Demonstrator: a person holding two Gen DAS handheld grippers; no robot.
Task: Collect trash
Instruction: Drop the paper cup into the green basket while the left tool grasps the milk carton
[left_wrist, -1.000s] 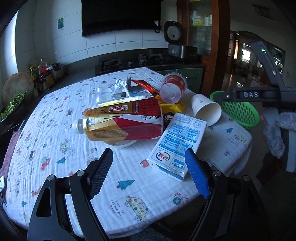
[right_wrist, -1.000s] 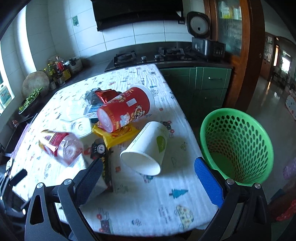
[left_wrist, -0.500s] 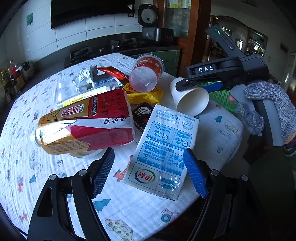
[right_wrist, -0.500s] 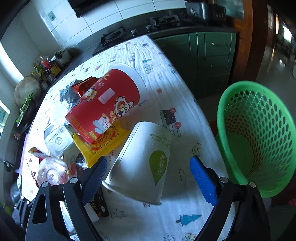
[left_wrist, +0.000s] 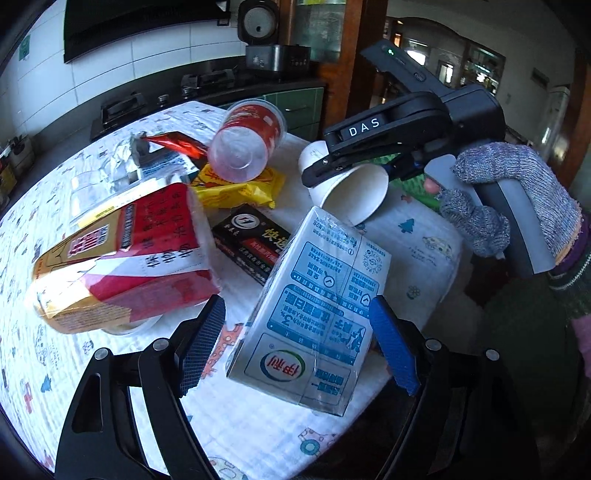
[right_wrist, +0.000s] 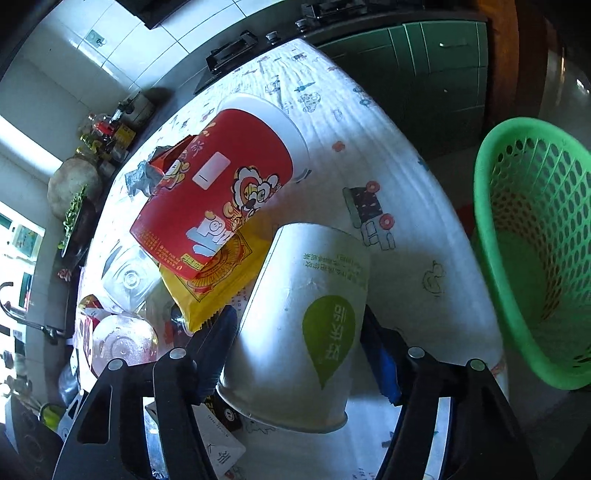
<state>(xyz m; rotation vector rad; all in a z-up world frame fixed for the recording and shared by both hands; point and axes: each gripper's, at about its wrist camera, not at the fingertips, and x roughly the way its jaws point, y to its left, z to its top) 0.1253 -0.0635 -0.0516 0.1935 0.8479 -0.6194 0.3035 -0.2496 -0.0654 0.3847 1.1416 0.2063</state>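
The right gripper (right_wrist: 297, 350) has its two fingers around the white paper cup (right_wrist: 303, 321), one on each side and right up against it; the cup lies on its side on the table (right_wrist: 399, 206), near the edge; I cannot tell if the fingers are squeezing it or just touching; the green basket (right_wrist: 532, 258) sits off the table on the right, apart from the cup; a big red cup (right_wrist: 221, 192) lies tipped over behind the white one, resting on a yellow wrapper (right_wrist: 218, 280); the left gripper (left_wrist: 295, 347) has its blue fingers spread wide on both sides of the blue and white milk carton (left_wrist: 314, 314), with gaps, not pinching it; the carton lies flat near the table edge; a black box (left_wrist: 251, 240) and a red and gold carton (left_wrist: 122, 258) lie beside it
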